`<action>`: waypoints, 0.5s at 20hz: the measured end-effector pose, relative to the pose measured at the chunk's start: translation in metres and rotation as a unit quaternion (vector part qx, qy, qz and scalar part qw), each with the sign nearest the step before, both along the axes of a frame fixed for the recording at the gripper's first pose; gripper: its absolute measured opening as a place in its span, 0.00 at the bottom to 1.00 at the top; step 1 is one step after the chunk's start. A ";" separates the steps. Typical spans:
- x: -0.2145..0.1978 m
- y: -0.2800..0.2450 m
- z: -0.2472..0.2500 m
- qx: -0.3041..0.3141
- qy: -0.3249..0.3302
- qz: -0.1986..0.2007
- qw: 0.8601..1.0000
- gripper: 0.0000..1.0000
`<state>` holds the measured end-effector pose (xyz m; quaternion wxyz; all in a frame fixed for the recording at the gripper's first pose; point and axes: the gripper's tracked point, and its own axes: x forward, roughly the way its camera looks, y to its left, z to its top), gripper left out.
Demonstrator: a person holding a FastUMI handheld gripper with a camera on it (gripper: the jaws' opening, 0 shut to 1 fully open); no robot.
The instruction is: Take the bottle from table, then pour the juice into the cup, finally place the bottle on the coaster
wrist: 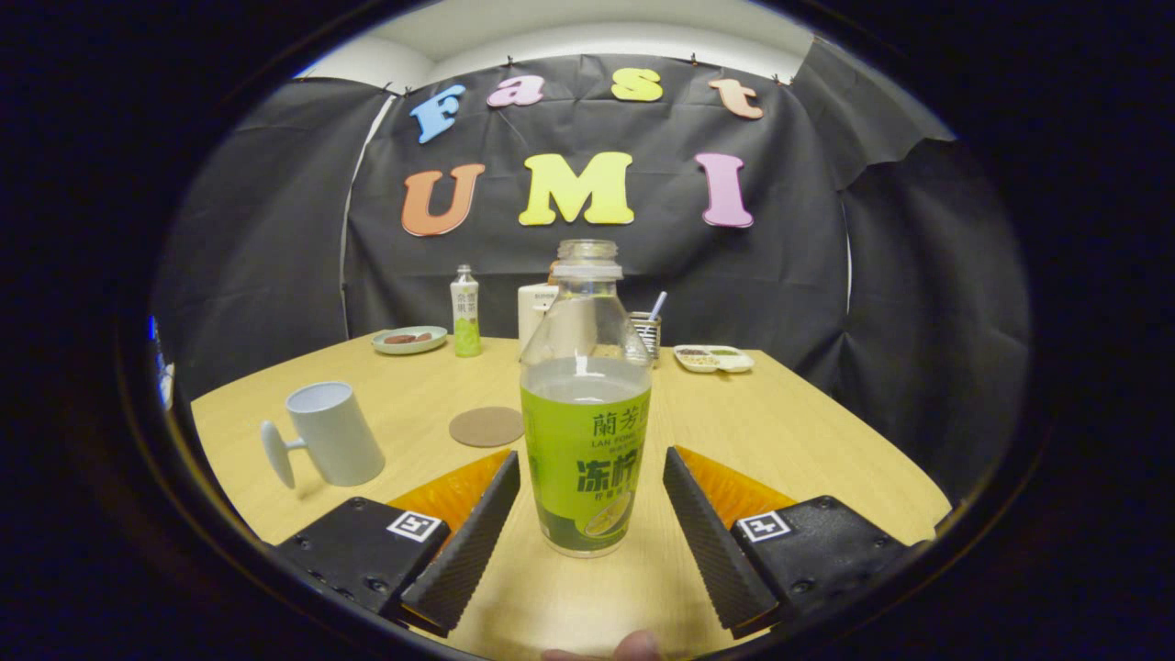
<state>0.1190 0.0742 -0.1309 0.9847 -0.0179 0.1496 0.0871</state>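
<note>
An uncapped bottle (586, 404) with a green label stands upright on the wooden table (808, 441), set between the two fingers of the gripper (591, 477), whose jaws are spread wide. A gap of bare tabletop shows on each side of the bottle, so neither finger touches it. The bottle's base sits roughly level with the middle of the fingers' length, and its clear shoulder and open neck rise well above them. Liquid fills it to just above the top of the label.

To the left of the fingers, a white cup (332, 434) stands on the table with its handle turned outward to the left. A round brown coaster (486, 427) lies flat between the cup and the bottle, a little farther back and apart from both.

Along the far edge of the table sit a pale green plate (409, 340), a second, smaller bottle (465, 312) with its cap on, a white container (535, 308) partly hidden behind the near bottle, and a divided white dish (714, 358).
</note>
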 end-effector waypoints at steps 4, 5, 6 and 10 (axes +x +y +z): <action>0.011 0.002 -0.004 0.009 0.010 -0.006 1.000 1.00; 0.014 0.003 -0.005 0.012 0.012 -0.009 1.000 1.00; 0.016 0.003 -0.005 0.013 0.014 -0.009 1.000 1.00; 0.017 0.011 -0.005 0.012 0.020 -0.004 1.000 0.87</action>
